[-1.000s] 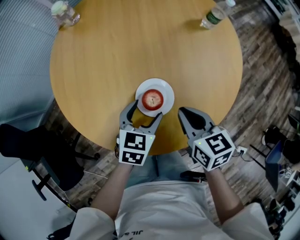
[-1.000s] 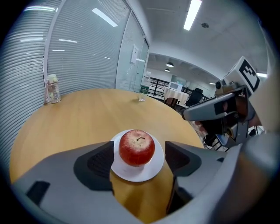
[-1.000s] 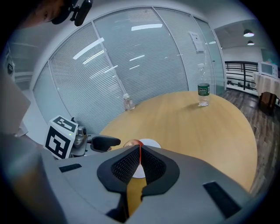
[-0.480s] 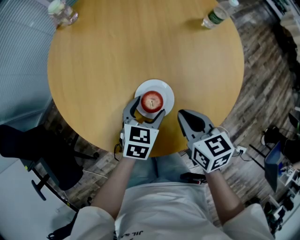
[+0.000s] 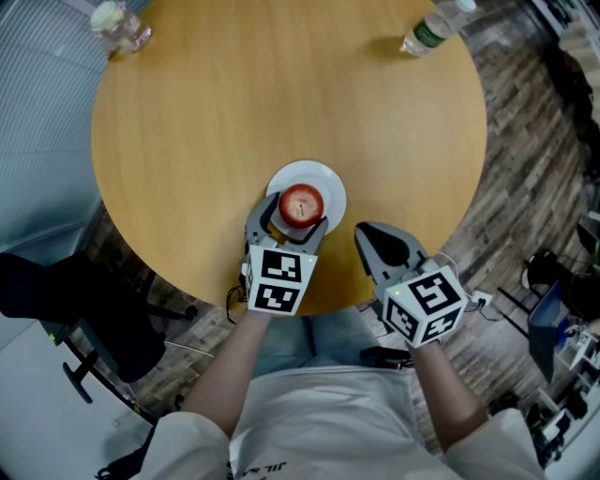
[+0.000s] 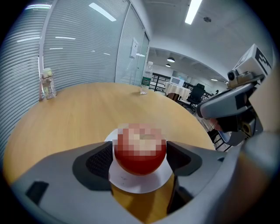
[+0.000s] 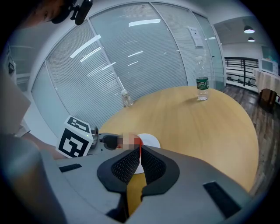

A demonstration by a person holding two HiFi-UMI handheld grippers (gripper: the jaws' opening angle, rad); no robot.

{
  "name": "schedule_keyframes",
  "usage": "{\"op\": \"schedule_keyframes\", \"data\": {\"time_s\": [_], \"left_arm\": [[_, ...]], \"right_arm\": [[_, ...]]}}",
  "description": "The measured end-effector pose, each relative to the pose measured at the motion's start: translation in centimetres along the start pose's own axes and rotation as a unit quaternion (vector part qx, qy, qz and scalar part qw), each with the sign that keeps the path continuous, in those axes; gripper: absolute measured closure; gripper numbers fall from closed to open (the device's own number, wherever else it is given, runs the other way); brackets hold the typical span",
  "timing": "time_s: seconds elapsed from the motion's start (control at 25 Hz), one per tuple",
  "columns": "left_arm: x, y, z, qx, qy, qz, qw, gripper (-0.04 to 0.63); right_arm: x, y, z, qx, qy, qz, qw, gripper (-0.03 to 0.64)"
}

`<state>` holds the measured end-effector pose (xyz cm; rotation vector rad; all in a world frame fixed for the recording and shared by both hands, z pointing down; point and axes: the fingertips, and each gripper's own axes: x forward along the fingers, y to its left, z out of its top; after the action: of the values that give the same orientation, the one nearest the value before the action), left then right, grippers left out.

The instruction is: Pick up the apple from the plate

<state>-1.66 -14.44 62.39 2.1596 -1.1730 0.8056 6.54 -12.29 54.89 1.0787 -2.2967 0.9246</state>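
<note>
**Item 1.** Red round apple [image 5: 301, 204]: seated upright on a small white round plate [image 5: 330, 183]. The plate is set on a round light-wood table [image 5: 234, 112], close to the table's near edge and roughly midway along it.

**Item 2.** Left gripper [image 5: 295, 215]: tilted downward over the near edge, jaws spread wide. The apple is bracketed between the two dark pads, one on each side. A thin gap is seen at the right pad, so no grip is recorded.

**Item 3.** Right gripper [image 5: 370, 232]: held just beside the plate over the near edge, to the right. Its jaws are drawn together and nothing is carried between them.

**Item 4.** Clear plastic bottle with green label [image 5: 429, 28]: standing at the far right edge.

**Item 5.** Small clear lidded container [image 5: 117, 26]: placed at the far left edge.
</note>
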Motion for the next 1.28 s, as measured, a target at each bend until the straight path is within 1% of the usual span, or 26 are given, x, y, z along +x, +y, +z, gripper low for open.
{"op": "schedule_keyframes", "data": {"time_s": [0.12,0.44,0.8,1.08,1.28], "left_arm": [[0.0,0.1,0.0,-0.003,-0.002,0.0,1.0,0.225],[-0.2,0.2,0.2,0.0,-0.009,0.004,0.9999,0.229],[-1.3,-0.1,0.9,0.006,-0.019,0.008,0.9998,0.229],[-3.7,-0.5,1.5,0.005,-0.037,0.009,0.9993,0.229],[-6.6,-1.3,2.3,0.002,-0.055,0.006,0.9985,0.229]], "right_arm": [[0.0,0.0,-0.1,0.002,-0.001,-0.002,1.0,0.584],[-0.3,0.2,-0.2,0.001,-0.001,-0.002,1.0,0.584],[-1.0,0.6,0.5,-0.005,-0.012,-0.001,1.0,0.584],[-2.3,1.7,0.9,-0.014,-0.025,-0.002,1.0,0.584],[-3.6,2.9,1.1,-0.022,-0.036,-0.002,0.999,0.584]]}}
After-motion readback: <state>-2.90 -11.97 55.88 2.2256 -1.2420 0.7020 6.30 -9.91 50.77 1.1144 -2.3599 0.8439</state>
